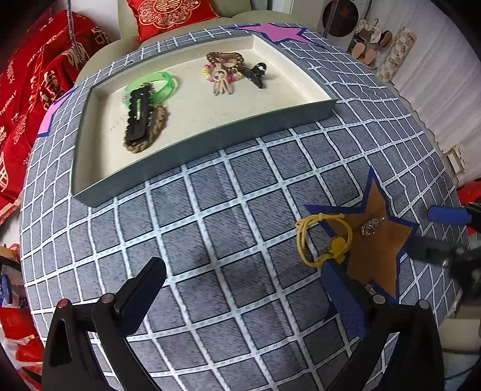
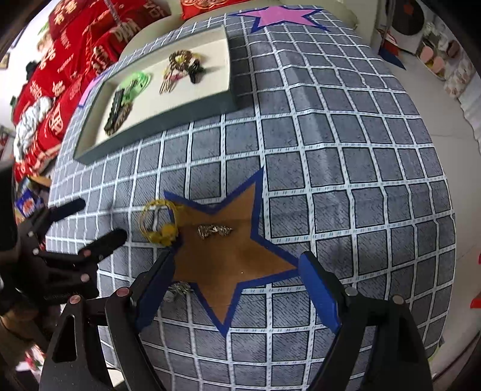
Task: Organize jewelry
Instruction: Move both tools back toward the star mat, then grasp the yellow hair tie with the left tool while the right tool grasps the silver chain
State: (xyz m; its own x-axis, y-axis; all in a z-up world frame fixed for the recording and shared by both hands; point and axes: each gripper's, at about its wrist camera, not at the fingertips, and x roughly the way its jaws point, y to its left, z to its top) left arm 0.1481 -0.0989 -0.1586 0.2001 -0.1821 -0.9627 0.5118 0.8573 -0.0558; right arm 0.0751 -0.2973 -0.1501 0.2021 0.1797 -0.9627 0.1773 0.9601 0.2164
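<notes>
Both my tongs, left [image 1: 240, 276] and right [image 2: 237, 270], are wide open and empty, tray [image 1: 210, 144] half filled, so next I'm grabbing the yellow hair tie [image 1: 324, 237] or that small, blurry brooch-looking thing [image 2: 215, 231] on the brown star [image 2: 228, 249].

A grey grid-patterned cloth [image 1: 228, 216] with a brown star [image 2: 228, 252] and a pink star [image 2: 279, 15] covers the counter, red cushions [image 1: 36, 87] beside it.

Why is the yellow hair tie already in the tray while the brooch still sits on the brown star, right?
Not quite. The yellow hair tie is not in the tray; it lies on the cloth at the brown star's edge, as the right wrist view shows. The brooch does sit on the star.
</notes>
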